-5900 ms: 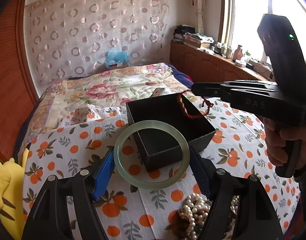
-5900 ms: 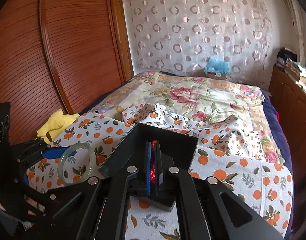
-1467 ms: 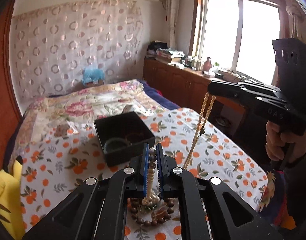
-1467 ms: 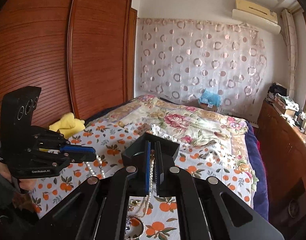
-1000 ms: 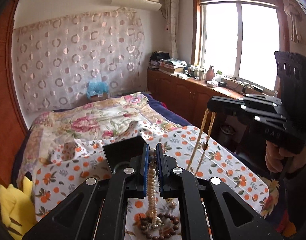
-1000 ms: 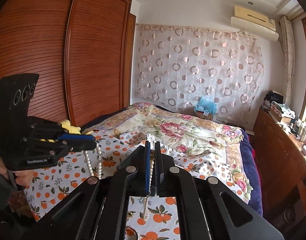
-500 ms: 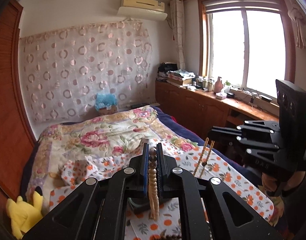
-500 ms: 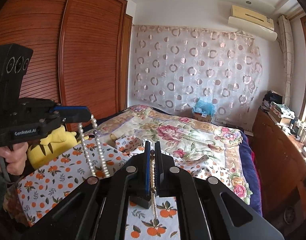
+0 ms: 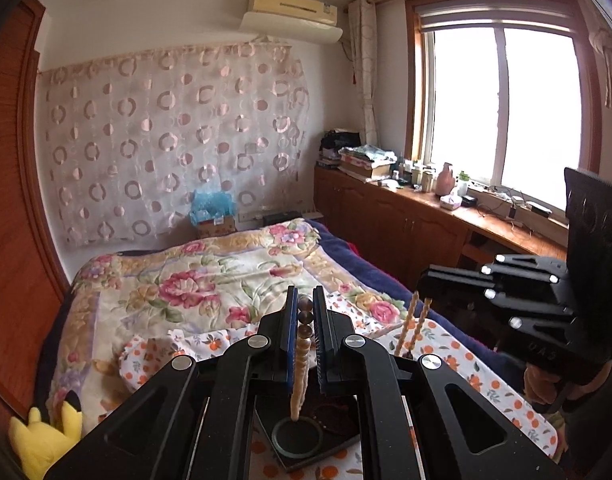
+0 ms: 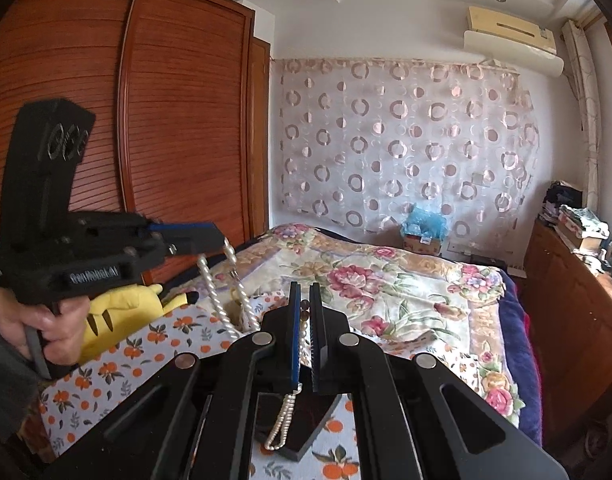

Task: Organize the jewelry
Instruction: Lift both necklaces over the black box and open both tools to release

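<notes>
Pearl necklace hung above the black box, long axis vertical, pinched at one end by the left hand-held gripper and at the other by the right hand-held gripper. Lowering both ends together, centred over the box, would likely coil it inside cleanly.

Glossy, smooth beads on the pearl necklace, matt black plastic with bright metal pins on the left gripper, printed cotton-like cloth over the bed, ribbed, varnished wood on the wardrobe.
</notes>
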The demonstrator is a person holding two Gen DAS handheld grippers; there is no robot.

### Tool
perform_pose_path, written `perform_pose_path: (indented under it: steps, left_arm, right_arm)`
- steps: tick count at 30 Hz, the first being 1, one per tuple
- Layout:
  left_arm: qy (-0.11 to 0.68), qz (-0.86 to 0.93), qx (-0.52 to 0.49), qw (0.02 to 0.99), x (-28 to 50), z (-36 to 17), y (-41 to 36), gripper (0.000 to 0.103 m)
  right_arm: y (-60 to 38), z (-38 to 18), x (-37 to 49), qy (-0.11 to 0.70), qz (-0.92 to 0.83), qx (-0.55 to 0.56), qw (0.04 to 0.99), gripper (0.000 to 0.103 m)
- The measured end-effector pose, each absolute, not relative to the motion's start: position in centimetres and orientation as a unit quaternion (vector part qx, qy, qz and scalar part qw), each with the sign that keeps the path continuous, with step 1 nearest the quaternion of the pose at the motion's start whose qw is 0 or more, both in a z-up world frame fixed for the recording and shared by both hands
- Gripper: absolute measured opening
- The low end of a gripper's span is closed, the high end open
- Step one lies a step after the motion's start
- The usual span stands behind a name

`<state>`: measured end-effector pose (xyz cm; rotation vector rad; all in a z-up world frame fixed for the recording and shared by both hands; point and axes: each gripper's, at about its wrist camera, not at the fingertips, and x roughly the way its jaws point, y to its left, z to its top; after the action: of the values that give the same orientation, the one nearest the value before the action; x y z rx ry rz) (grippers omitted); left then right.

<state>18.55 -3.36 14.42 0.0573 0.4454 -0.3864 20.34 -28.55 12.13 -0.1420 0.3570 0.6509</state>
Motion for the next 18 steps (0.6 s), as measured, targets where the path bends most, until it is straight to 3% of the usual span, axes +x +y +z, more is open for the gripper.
perform_pose_path:
  steps: [10,18]
  left_arm:
    - [0.288,-0.187,0.019,0.939,23.5,6.9,-2.4,0.007]
    - [0.327,-0.185,0.008,0.927,25.0,2.6,-1.7,0.007]
  right_arm:
    - [-26.4,10.3,25.6,0.193,0.327,-0.071,0.922,0.005]
    - [-24.4,5.0,28.8,0.247,0.329,-0.074,0.909,0.005]
